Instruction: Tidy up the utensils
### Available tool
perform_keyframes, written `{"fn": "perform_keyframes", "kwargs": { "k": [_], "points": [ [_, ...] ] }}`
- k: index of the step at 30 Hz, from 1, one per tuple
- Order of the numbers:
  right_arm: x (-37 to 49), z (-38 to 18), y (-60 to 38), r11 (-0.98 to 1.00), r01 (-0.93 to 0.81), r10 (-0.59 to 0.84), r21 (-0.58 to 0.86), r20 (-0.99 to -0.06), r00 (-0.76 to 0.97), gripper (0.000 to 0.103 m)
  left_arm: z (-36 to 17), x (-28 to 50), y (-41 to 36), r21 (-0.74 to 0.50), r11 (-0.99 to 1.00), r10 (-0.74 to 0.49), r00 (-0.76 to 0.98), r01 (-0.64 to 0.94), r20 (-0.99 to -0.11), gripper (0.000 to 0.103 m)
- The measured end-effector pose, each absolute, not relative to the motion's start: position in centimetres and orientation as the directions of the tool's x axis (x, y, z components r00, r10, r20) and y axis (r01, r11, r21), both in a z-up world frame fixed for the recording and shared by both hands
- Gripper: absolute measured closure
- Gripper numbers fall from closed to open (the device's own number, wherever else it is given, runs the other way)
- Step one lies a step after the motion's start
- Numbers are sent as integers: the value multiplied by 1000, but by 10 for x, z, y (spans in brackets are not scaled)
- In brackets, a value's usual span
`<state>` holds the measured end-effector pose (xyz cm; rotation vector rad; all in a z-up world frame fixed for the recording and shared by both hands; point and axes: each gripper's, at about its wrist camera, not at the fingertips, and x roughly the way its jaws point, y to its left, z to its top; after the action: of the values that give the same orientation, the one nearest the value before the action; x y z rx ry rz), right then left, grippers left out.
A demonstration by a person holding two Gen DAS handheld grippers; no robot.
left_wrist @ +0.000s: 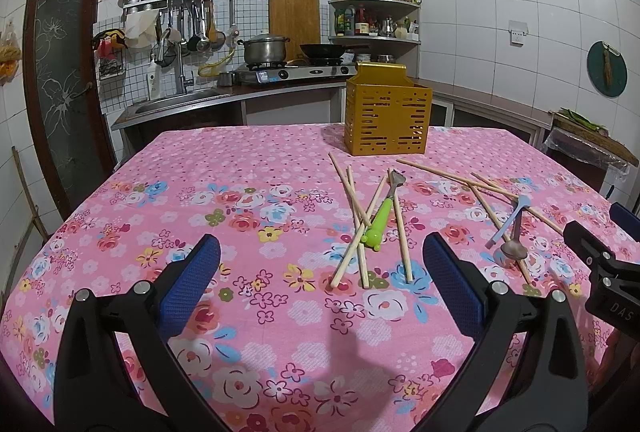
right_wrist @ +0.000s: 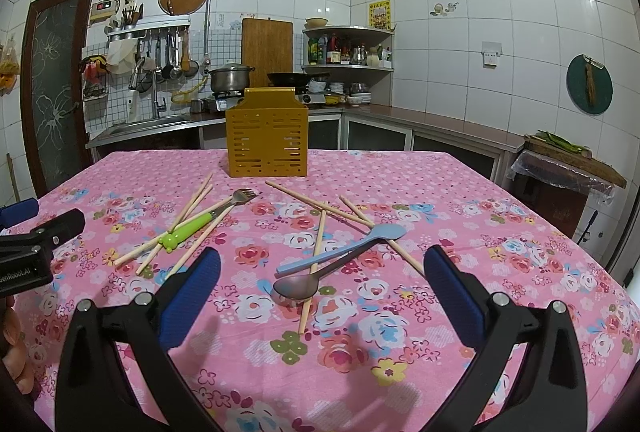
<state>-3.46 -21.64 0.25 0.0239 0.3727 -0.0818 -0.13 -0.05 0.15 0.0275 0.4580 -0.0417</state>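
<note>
- The left gripper (left_wrist: 321, 272) hovers over the desk (left_wrist: 224, 168) with its blue-padded fingers (left_wrist: 192, 280) spread wide and nothing between them; it is released.
- The right gripper (right_wrist: 322, 278) is likewise released, fingers (right_wrist: 454, 292) wide apart and empty, above the pink flowered cloth (right_wrist: 460, 184) that covers the desk.
- Ahead of the left gripper and slightly to its right lies a fork with a green handle (left_wrist: 379, 218), crossed with a loose heap of wooden chopsticks (left_wrist: 358, 228).
- Directly ahead of the right gripper, framed between its fingers, a metal spoon (right_wrist: 298, 288) lies with its bowl nearest the gripper, touching a light blue spoon (right_wrist: 340, 250) that crosses it.
- A second scatter of chopsticks (right_wrist: 320, 210) lies under and around those two spoons; one stick runs beneath the metal spoon's bowl toward the gripper.
- Farther ahead of both grippers, beyond all the utensils, a yellow slotted utensil holder (right_wrist: 267, 140) stands upright on the desk, apart from the nearest chopsticks.
- In the left wrist view the right gripper's black body shows at the far right edge; in the right wrist view the left gripper's body shows at the far left edge.
- Behind the desk, a kitchen counter (left_wrist: 280, 88) carries a stove with a pot (left_wrist: 265, 48).
</note>
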Motion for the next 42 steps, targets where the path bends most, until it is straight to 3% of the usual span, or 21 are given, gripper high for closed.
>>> {"fn": "perform_keyframes", "kwargs": {
  "k": [35, 42],
  "points": [
    [-41, 3, -219, 997, 80, -67, 23, -350, 934, 4, -1, -3, -3, 21, 999, -15, 898, 28, -440, 5],
    [-39, 6, -219, 999, 18, 0, 47, -366, 931, 4, 8, 6, 3, 2, 1000, -7, 869, 9, -495, 5]
  ]
}}
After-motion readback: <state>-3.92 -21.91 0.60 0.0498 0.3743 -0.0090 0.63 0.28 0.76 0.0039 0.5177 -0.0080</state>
